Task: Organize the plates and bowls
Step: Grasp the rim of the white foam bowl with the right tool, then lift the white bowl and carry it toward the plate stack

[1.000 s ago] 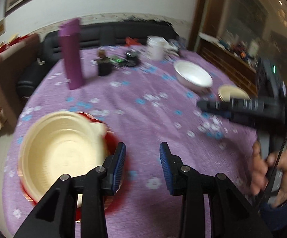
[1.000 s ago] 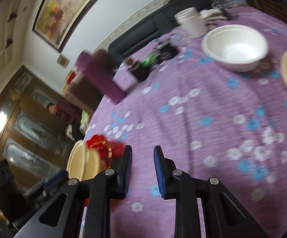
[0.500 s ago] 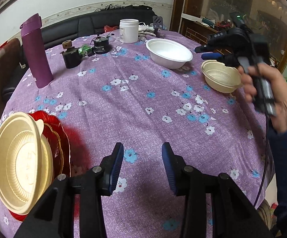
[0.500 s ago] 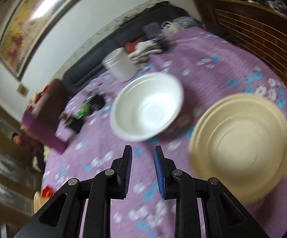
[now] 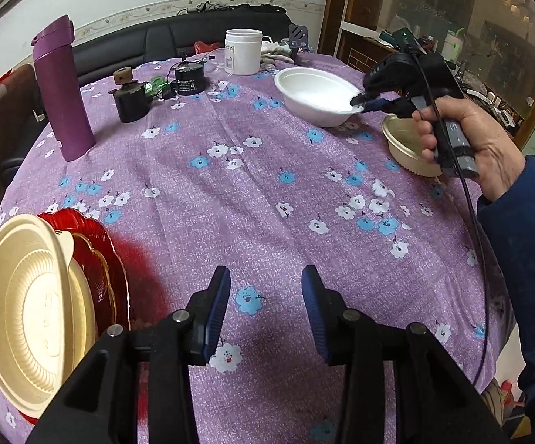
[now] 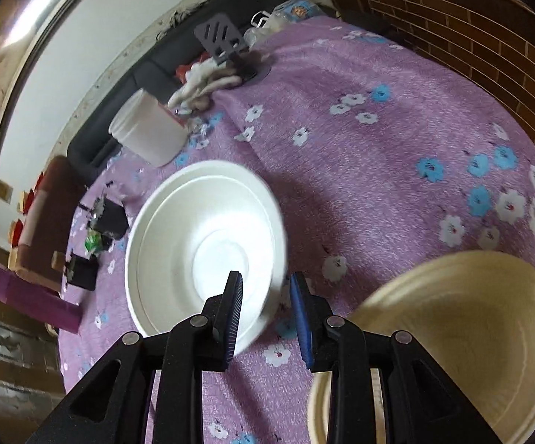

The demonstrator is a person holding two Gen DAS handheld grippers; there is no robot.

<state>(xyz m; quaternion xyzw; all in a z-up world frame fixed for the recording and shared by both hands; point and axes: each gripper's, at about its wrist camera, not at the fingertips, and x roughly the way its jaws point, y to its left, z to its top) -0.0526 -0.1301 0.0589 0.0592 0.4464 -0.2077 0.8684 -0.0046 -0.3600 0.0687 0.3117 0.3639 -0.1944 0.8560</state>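
Observation:
A white bowl [image 5: 317, 90] sits at the far right of the purple table; it also shows in the right wrist view [image 6: 193, 244]. My right gripper [image 6: 267, 318] is open with its jaws either side of that bowl's near rim; it shows in the left wrist view [image 5: 369, 103] too. A cream bowl [image 6: 463, 336] sits just to the right of it and shows in the left wrist view [image 5: 404, 144]. My left gripper [image 5: 265, 309] is open and empty over the front of the table. A cream plate [image 5: 27, 307] lies on a red plate [image 5: 108, 262] at the left.
A purple flask [image 5: 62, 88], a white jar [image 5: 243, 51], black motor parts [image 5: 189, 79] and a dark phone stand [image 6: 223, 42] stand at the far side. The purple flowered cloth [image 5: 260, 185] covers the round table. A wooden cabinet stands to the right.
My right gripper moved down and closer to the white bowl, so its jaws now straddle the rim. My left gripper drew back from the stacked plates and has steadied.

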